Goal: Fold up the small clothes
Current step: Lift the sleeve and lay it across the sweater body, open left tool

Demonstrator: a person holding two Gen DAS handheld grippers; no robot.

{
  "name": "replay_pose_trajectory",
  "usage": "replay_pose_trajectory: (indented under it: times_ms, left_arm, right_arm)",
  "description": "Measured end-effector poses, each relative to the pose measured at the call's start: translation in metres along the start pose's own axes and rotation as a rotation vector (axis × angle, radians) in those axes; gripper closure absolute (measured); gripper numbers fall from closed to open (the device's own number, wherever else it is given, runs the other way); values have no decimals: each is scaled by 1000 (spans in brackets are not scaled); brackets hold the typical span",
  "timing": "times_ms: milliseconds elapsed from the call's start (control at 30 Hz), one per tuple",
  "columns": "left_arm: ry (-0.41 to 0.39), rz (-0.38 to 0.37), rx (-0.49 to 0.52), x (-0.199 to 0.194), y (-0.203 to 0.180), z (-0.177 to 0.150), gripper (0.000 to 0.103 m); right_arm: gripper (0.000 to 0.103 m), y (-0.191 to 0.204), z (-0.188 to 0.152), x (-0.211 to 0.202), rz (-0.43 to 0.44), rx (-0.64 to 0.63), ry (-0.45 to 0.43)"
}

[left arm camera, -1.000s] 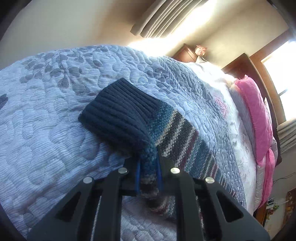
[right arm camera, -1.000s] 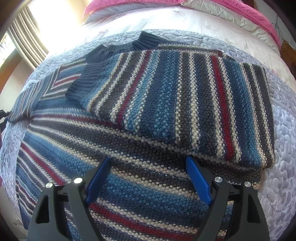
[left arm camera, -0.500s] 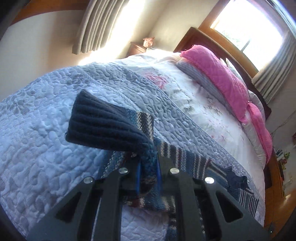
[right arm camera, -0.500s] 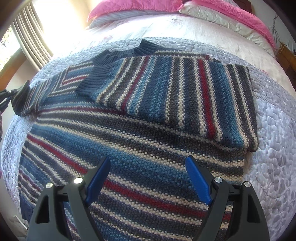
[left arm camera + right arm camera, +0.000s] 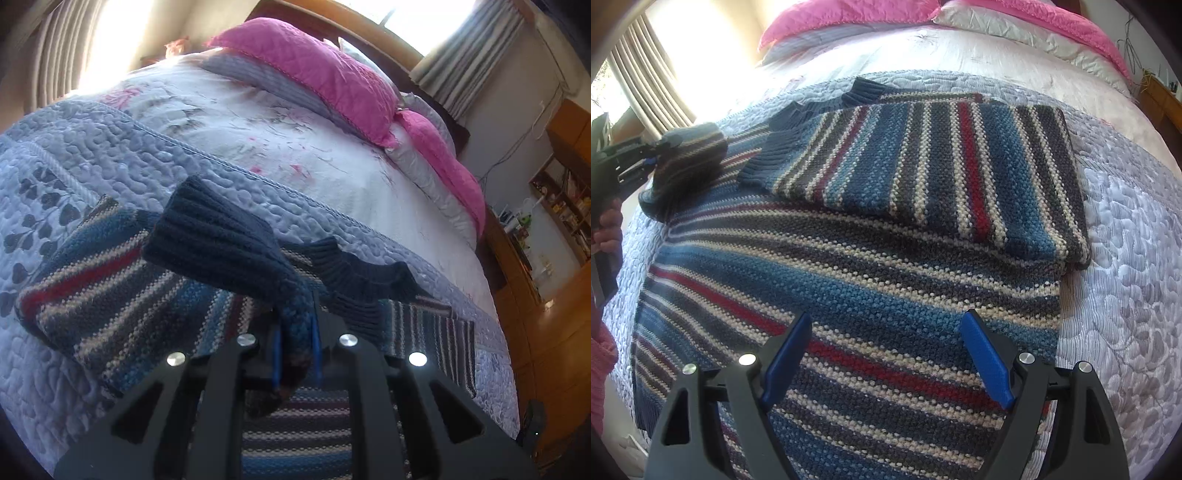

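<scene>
Left wrist view: sleeve pinched and lifted, right claw hanging wide

Your left gripper has its two blue pads pressed together on the left sleeve of the striped sweater. The knit is bunched between the pads, and the dark ribbed cuff sticks out ahead of the claw, raised off the fabric underneath. Beyond and to the left of the claw lies the striped shoulder of the sweater; ahead and to the right lies the dark ribbed collar. All of it rests on the grey quilted bedspread, with the pink pillows far ahead at the headboard.

From your right wrist view, the right gripper is spread wide with nothing between its blue pads. It hovers over the sweater's lower body, the stripes running across beneath it. Ahead of the claw, the right sleeve lies folded across the chest, cuff pointing left. Far to the left of this claw you can see your other gripper with the sleeve gathered in it, and your hand on its grip.
</scene>
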State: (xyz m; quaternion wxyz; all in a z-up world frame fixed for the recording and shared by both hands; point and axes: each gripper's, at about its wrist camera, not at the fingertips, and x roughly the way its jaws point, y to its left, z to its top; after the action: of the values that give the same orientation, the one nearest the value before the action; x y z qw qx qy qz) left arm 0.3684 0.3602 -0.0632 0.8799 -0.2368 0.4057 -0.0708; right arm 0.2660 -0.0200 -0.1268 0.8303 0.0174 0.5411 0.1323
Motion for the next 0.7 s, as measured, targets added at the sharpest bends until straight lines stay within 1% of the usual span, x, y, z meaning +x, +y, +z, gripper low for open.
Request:
replay_pose_trajectory:
  times_ms: [67,133,233,300,400,433,467,567,633,667,700]
  left_arm:
    - [19,-3,41,15,-22,-10,92]
    - [38,15,89,31,-37,-20,92]
    - [89,37,146,52,-49,-32,91]
    - [138,7,184,61,-56,-41,90]
    - [210,-76,308,64,-71,-55,83]
    - [237,-106,340,64,-73,-60,83]
    - [259,-130,349,64,-71,-61,83]
    - [280,-197,298,55,-55,-59,83]
    - [256,-190,252,43,-37,-52,83]
    - [240,-177,234,37,-27,-48,83]
    - [224,-151,219,31,-15,-44,81]
  right_arm:
    - [19,-4,-4,0,3,6,1]
    - [19,-8,-7,0,8,14,3]
    - [19,-12,-11,-1,15,17,3]
    - [19,-13,-13,-2,15,14,2]
    - [19,-14,-16,-3,16,15,4]
    - [19,-14,-15,-2,14,15,5]
    - [19,-13,-15,-2,12,16,6]
    - [19,-10,-11,0,2,11,10]
    - [19,-8,-9,0,4,11,9]
    - [19,-7,-6,-1,6,12,7]
    - [19,-5,-2,-1,12,15,3]
